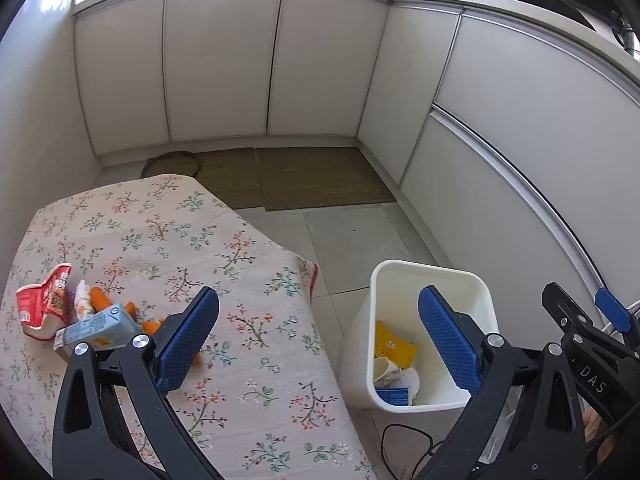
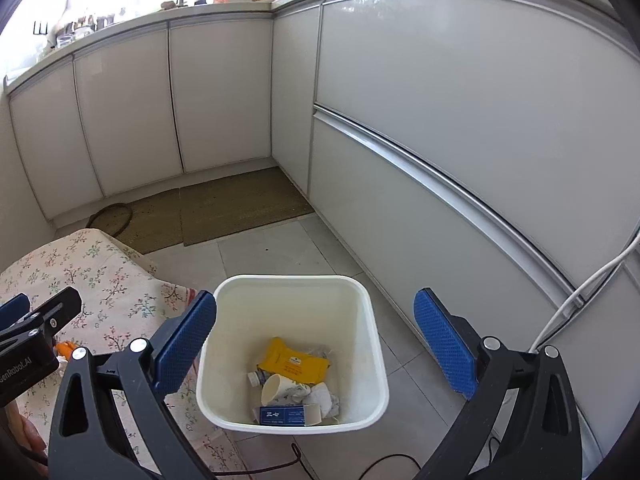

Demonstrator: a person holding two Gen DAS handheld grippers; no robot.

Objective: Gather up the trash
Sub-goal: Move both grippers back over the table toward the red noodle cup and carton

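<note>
Hovering above the floral-clothed worktop point(image 1: 168, 240), your left gripper point(image 1: 320, 340) has its blue pads spread wide with nothing between them. To the left of its left finger, still on the cloth, lies the remaining trash: a red snack packet point(image 1: 42, 304), a grey-blue carton point(image 1: 96, 328) and orange carrot pieces point(image 1: 100, 298) bunched together, the carton partly hidden behind the finger. The white bin point(image 1: 416, 280) stands on the floor under its right finger, just beside the worktop's edge.

Your right gripper point(image 2: 316, 344) hangs directly over that white bin point(image 2: 288, 284), also spread wide and empty. Below it, inside the bin, you can see a yellow packet point(image 2: 294, 362), a paper cup point(image 2: 276, 388), crumpled paper point(image 2: 324, 398) and a dark blue box point(image 2: 282, 416). The left gripper's tip shows at the left edge of the right wrist view, over the cloth.
</note>
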